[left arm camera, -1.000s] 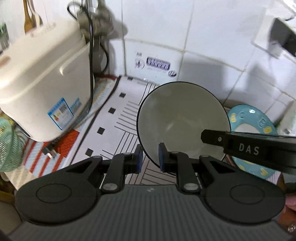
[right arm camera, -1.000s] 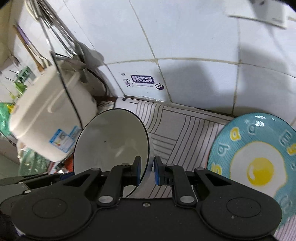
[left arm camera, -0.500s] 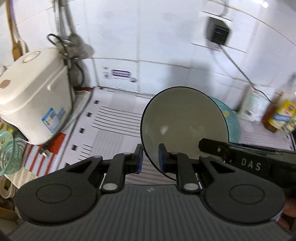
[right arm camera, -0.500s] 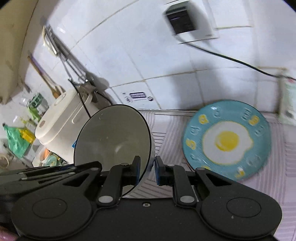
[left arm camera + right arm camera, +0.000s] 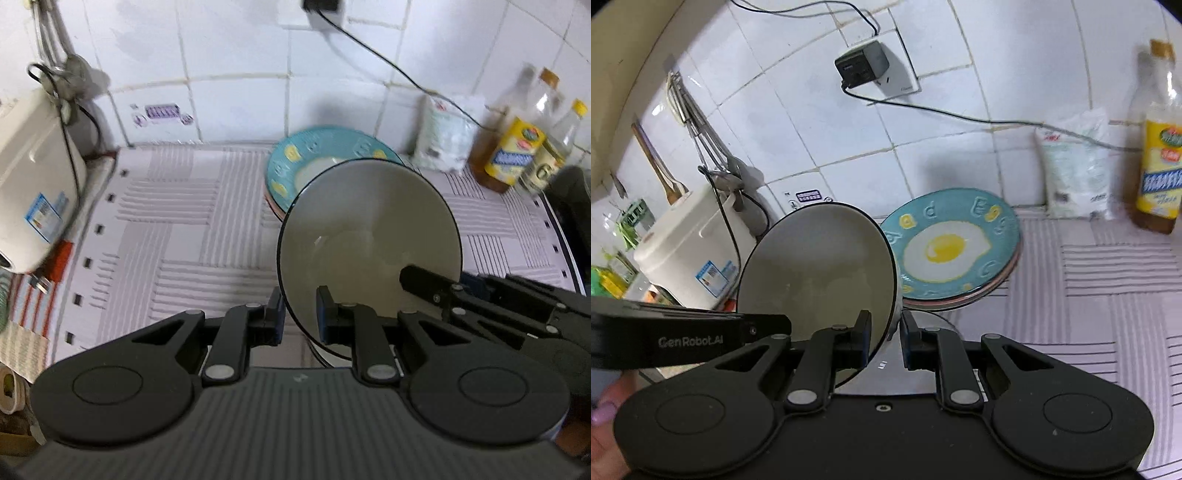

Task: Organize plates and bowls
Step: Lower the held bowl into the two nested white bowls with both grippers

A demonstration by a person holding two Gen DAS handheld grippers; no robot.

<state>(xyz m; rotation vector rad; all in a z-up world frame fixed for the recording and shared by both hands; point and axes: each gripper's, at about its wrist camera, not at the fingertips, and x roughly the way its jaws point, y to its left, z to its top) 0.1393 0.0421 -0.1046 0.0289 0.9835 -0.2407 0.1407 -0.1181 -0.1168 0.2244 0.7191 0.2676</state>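
Bowl (image 5: pixel 369 240), rim clamped in both grippers' jaws, hangs tilted, seemingly just short of the blue plate (image 5: pixel 960 243) by the tabletop's back edge.

Both wrist views look down, close, sharing the bowl (image 5: pixel 369 236) and counter (image 5: pixel 177 221).

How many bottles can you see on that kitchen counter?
3, all at the counter's far right by the tiled wall: a yellow-labelled bottle of amber liquid, a clear bottle beside it, and a yellow-capped bottle behind. More may be hidden past the frame edge.
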